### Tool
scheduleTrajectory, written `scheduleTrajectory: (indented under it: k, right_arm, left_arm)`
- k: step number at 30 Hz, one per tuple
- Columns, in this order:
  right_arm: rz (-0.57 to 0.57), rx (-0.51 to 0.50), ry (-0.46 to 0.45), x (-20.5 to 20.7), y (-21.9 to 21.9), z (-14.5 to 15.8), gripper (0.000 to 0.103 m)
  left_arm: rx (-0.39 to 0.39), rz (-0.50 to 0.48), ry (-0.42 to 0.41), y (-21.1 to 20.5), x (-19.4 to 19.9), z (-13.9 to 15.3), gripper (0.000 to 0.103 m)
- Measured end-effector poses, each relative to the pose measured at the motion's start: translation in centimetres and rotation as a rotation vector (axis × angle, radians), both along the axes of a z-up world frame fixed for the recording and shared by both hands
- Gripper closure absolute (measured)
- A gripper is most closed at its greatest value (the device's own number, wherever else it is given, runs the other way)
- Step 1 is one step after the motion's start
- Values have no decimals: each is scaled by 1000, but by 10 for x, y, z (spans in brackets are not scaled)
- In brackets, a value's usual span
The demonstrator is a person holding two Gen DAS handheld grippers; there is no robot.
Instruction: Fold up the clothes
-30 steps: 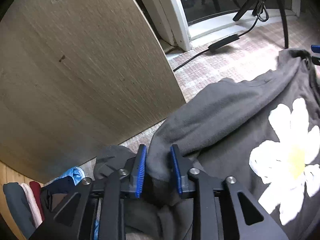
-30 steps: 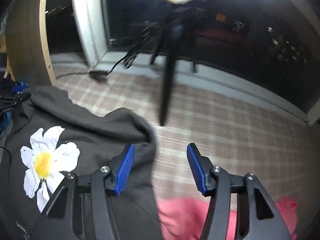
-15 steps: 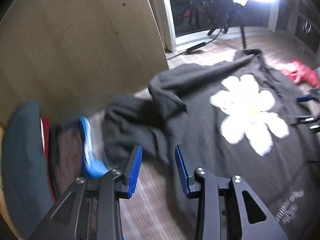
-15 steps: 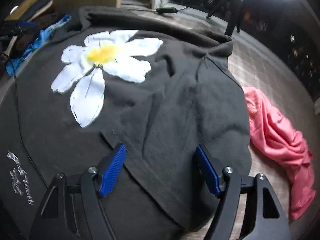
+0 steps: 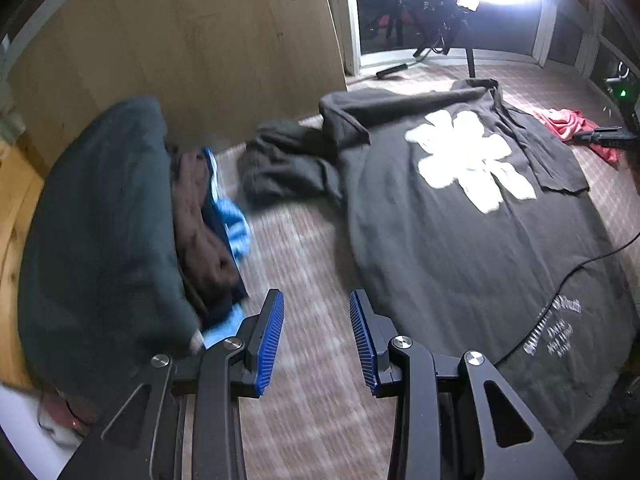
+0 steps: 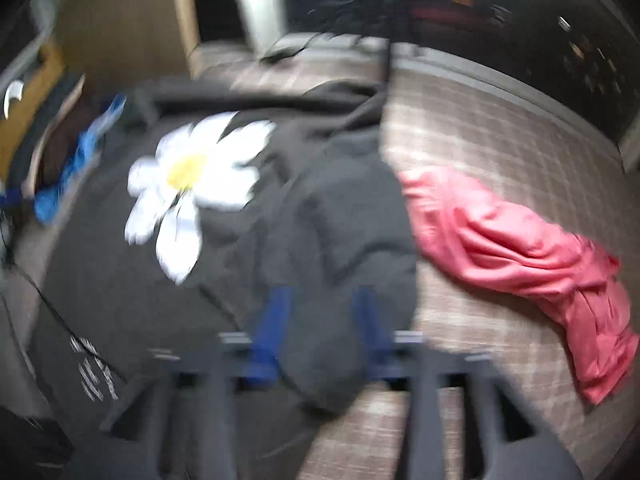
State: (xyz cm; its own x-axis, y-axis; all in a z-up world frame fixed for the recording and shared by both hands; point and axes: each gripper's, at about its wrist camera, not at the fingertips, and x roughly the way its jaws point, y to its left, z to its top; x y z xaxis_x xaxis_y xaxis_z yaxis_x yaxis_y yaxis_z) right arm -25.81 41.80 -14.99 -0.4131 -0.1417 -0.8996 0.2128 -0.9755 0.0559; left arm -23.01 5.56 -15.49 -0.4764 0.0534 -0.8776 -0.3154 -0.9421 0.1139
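Charcoal daisy-print sweatshirt (image 5: 472,216) fills centre frame; left gripper (image 5: 316,336), lower centre, gapes empty over carpet (image 5: 304,248); right gripper (image 6: 320,332) is closing around its sleeve.

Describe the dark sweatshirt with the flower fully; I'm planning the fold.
The dark sweatshirt lies spread on the checked rug, soft and thick, with a white, yellow-centred flower on it and small white lettering near one edge. One sleeve lies bunched to the side. A thin black cable crosses it; a pink garment lies alongside.
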Motion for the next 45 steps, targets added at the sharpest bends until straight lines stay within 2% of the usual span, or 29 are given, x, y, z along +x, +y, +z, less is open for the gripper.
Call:
scheduleTrajectory:
  k: [3, 6, 7, 9, 10, 12, 14, 17, 18, 19, 20, 22, 23, 24, 26, 28, 32, 35, 39, 45]
  right_arm:
    - [101, -2, -17, -1, -42, -20, 42]
    - [165, 82, -59, -9, -67, -47, 40]
    - [174, 69, -52, -9, -63, -45, 44]
    - [183, 33, -45, -9, -53, -41, 80]
    - [160, -25, -66, -12, -36, -37, 98]
    - [103, -112, -77, -16, -6, -27, 98]
    - [21, -125, -17, -13, 36, 0, 98]
    - [-140, -80, 80, -7, 109, 39, 98]
    - [-225, -18, 109, -7, 131, 45, 98]
    - [-323, 66, 136, -7, 154, 49, 97]
    - [-437, 175, 140, -7, 180, 47, 92]
    - [-524, 185, 73, 1, 210, 36, 75]
    - [-561, 168, 50, 7, 223, 32, 75]
    - [-571, 90, 60, 21, 227, 32, 75]
    - [-567, -37, 75, 60, 225, 35, 72]
    - [-530, -61, 60, 94, 205, 32, 63]
    - [-408, -185, -5, 189, 149, 16, 61]
    - [-411, -205, -43, 257, 98, -1, 61]
    - [-436, -283, -77, 316, 65, -16, 61]
    - [-432, -259, -80, 363, 30, -23, 61]
  left_arm:
    - [18, 27, -21, 4, 12, -7, 69]
    - [23, 51, -40, 8, 23, -12, 69]
    - [23, 55, -46, 9, 27, -13, 69]
    - [12, 68, -53, 10, 37, -14, 69]
    - [5, 73, -55, 10, 40, -14, 69]
    - [-3, 97, -56, 7, 48, -12, 69]
    - [-7, 120, -58, 4, 54, -11, 69]
    - [-5, 148, -80, 1, 67, -12, 69]
    - [-2, 155, -90, 0, 72, -13, 70]
    - [1, 163, -101, 0, 77, -14, 71]
    - [4, 171, -111, -1, 82, -16, 71]
    - [1, 183, -137, -1, 93, -19, 71]
    - [-9, 185, -155, 1, 98, -22, 71]
    - [-21, 185, -170, 2, 104, -24, 71]
    - [-39, 173, -191, 1, 116, -27, 71]
    - [-54, 154, -201, -1, 130, -26, 71]
    - [-37, 115, -209, -10, 159, -24, 71]
    - [-2, 87, -220, -19, 182, -28, 70]
    - [29, 31, -242, -23, 209, -47, 70]
    - [54, -40, -257, -29, 217, -80, 70]
